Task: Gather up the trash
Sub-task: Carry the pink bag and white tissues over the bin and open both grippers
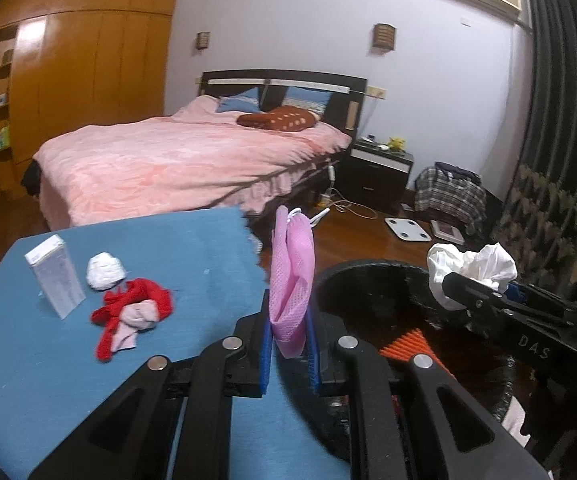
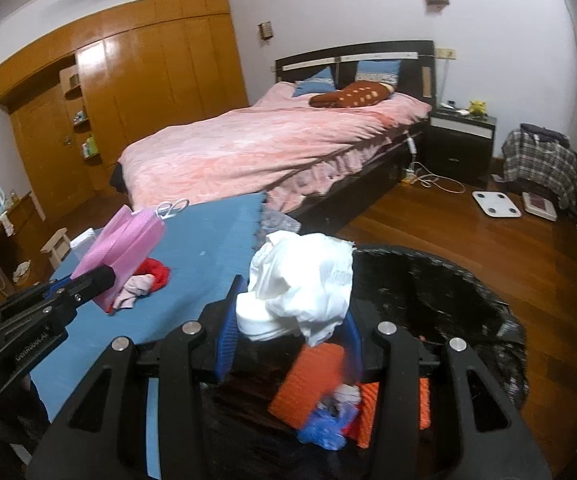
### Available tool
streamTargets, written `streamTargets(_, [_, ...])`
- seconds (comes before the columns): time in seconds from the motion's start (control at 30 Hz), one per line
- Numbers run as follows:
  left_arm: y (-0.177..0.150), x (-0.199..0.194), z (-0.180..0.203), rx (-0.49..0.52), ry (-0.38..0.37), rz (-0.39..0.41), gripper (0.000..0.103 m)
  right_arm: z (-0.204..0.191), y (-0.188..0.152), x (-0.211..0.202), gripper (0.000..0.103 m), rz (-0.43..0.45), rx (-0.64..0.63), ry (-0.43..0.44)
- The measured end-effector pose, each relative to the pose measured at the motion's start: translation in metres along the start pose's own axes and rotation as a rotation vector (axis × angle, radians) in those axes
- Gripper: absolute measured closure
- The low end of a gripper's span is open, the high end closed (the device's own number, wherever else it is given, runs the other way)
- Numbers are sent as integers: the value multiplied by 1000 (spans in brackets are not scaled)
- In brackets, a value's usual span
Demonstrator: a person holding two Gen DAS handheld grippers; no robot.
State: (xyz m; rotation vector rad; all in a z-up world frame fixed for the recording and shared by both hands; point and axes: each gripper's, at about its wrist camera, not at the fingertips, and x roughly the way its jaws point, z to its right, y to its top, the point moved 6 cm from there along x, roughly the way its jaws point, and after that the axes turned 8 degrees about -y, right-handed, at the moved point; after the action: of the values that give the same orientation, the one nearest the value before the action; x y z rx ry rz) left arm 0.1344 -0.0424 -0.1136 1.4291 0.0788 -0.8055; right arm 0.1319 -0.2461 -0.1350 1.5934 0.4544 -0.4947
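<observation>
Beside worktop [image 1: 192, 240], black bin [image 2: 468, 292] holds orange sheets [image 2: 320, 384], blue wad [image 2: 324, 432]. Left claw [image 1: 288, 344] pinches pink mask [image 1: 291, 264]; right claw [image 2: 288, 332] pinches white wad [image 2: 304, 284] over bin. "DAS" on right claw.

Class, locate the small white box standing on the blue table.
In the left wrist view, the white box stands upright at the blue table's left side, beside a crumpled white wad and a red cloth.

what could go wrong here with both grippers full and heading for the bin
The pink face mask, pinched low in the left gripper, stands tall and floppy; it may slip out before it is over the black bin. The crumpled white wad bulges out of the right gripper and may snag when released.
</observation>
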Motion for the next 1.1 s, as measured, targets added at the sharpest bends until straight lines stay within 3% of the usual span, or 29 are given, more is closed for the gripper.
streamTargets(0.63, [-5, 51, 66, 75, -153, -80, 88, 67, -14, 0, 58, -28, 65, -122])
streamTargets(0.7, [-7, 54, 70, 77, -177, -92, 82, 69, -16, 1, 57, -35, 67, -136])
streamTargets(0.77, [-7, 55, 72, 79, -188, -94, 64, 72, -17, 2, 47, -39, 67, -145])
streamTargets(0.83, [-8, 52, 71, 78, -191, -89, 59, 73, -19, 1, 39, -34, 66, -155])
streamTargets(0.9, [-8, 49, 65, 71, -181, -86, 52, 73, -20, 0, 31, -31, 70, -165])
streamTargets(0.97, [-7, 47, 59, 60, -165, -80, 40, 74, -21, -1, 17, -26, 72, -179])
streamTargets(1.1, [-5, 36, 36, 39, -110, -56, 24, 72, -23, 0, 11, -31, 68, -178])
